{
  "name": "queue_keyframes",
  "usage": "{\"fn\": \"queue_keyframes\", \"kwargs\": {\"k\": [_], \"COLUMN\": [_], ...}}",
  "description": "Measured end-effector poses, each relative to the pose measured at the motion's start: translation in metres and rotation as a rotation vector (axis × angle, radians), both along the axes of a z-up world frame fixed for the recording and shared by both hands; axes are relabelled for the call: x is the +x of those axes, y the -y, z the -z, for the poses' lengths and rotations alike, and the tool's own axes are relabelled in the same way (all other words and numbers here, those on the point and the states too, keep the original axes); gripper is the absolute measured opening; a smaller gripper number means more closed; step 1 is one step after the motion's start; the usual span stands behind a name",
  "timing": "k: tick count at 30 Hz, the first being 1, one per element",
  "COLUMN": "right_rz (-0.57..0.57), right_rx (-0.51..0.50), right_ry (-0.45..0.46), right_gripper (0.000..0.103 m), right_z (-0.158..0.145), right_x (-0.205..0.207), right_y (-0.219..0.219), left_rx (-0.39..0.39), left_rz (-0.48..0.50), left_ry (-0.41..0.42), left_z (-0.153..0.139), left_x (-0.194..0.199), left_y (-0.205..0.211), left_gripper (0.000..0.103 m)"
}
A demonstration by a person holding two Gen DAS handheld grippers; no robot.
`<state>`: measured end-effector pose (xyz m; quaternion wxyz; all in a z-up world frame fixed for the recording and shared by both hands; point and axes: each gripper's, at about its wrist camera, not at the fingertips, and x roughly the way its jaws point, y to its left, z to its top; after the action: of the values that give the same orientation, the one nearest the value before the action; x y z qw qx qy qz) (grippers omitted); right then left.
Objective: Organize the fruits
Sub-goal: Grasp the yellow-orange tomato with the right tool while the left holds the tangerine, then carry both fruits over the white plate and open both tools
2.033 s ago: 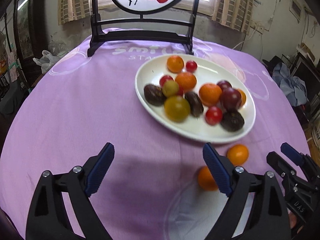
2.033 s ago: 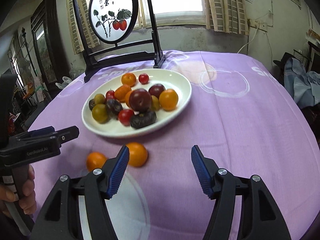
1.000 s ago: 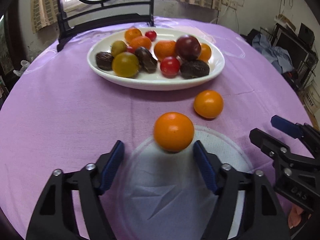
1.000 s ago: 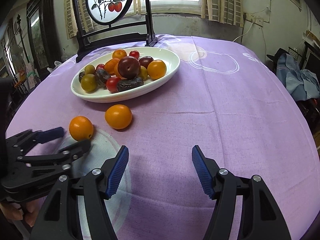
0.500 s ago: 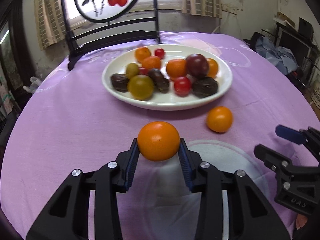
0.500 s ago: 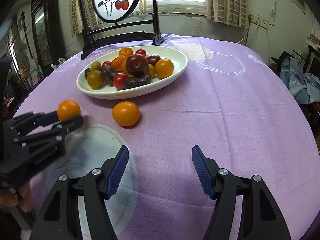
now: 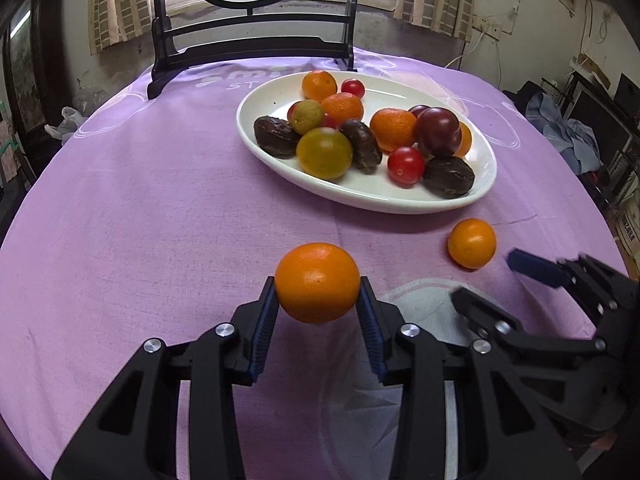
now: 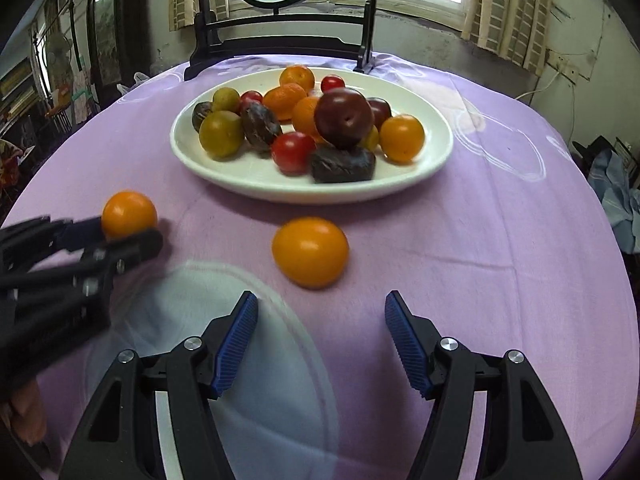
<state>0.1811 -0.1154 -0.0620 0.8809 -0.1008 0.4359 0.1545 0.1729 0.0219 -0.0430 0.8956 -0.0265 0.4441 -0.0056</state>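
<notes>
An orange was pinched between the blue pads of the left gripper and was carried clear of the purple tablecloth; the jaws had just been closing, and both pads were pressed against the sides of the fruit. The right gripper was held with its jaws spread, and nothing was caught between them; a second, yellow-orange fruit was left lying on the cloth just ahead of its fingertips, apart from them. A white oval plate was set further back on the cloth, well apart from both grippers; it was filled with mixed fruit: oranges, red cherry tomatoes, a dark plum, a greenish-yellow fruit and some wrinkled dark-brown ones. A pale circular patch printed on the cloth was seen beneath the two grippers; a dark wooden stand with a round painted panel was stood behind the plate.
</notes>
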Motion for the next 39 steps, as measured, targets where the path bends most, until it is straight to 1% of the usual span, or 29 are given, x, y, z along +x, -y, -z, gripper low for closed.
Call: {"fn": "queue_keyframes", "kwargs": {"k": [3, 6, 7, 8, 10, 11, 14, 17, 24, 28, 32, 35, 37, 39], "right_rz": [-0.006, 0.0, 0.003, 0.002, -0.004, 0.005, 0.017, 0.027, 0.033, 0.031, 0.042, 0.027, 0.007, -0.006], "right_rx": [-0.001, 0.015, 0.019, 0.027, 0.047, 0.04, 0.061, 0.058, 0.104, 0.107, 0.129, 0.133, 0.121, 0.107], "right_ry": [0.014, 0.009, 0.009, 0.006, 0.001, 0.012, 0.009, 0.015, 0.028, 0.045, 0.073, 0.118, 0.156, 0.188], "right_gripper": [0.067, 0.066, 0.065, 0.061, 0.044, 0.041, 0.041, 0.041, 0.041, 0.041, 0.041, 0.041, 0.041, 0.041], "right_z": [0.0, -0.001, -0.001, -0.001, -0.001, -0.002, -0.002, -0.005, -0.014, -0.017, -0.027, -0.042, -0.053, -0.062], "right_x": [0.007, 0.012, 0.014, 0.015, 0.015, 0.014, 0.012, 0.005, -0.022, -0.037, -0.046, -0.047, -0.042, -0.029], "right_y": [-0.008, -0.009, -0.009, -0.01, -0.01, -0.01, -0.005, 0.001, 0.02, 0.027, 0.036, 0.037, 0.032, 0.027], "left_rx": [-0.005, -0.009, -0.006, -0.002, 0.001, 0.0, -0.001, -0.005, 0.0, 0.016, 0.016, -0.014, 0.008, 0.019], "left_rz": [-0.002, -0.01, -0.011, -0.012, -0.011, -0.012, -0.016, -0.016, -0.009, -0.002, -0.008, 0.004, 0.04, 0.053], "left_ry": [-0.011, -0.022, -0.024, -0.025, -0.026, -0.026, -0.03, -0.029, -0.028, -0.023, -0.021, -0.009, 0.02, 0.032], "left_z": [0.002, 0.005, 0.006, 0.006, 0.007, 0.007, 0.008, 0.007, 0.008, 0.008, 0.006, -0.009, -0.023, -0.036], "left_x": [0.001, 0.003, 0.003, 0.003, 0.004, 0.004, 0.004, 0.004, 0.002, -0.001, -0.003, -0.003, 0.002, 0.015], "left_y": [-0.001, -0.002, -0.002, -0.002, -0.001, -0.001, -0.002, -0.003, 0.0, 0.004, 0.006, 0.007, 0.012, 0.014], "left_gripper": [0.039, 0.039, 0.039, 0.039, 0.039, 0.039, 0.039, 0.039, 0.039, 0.039, 0.039, 0.039, 0.039, 0.039]}}
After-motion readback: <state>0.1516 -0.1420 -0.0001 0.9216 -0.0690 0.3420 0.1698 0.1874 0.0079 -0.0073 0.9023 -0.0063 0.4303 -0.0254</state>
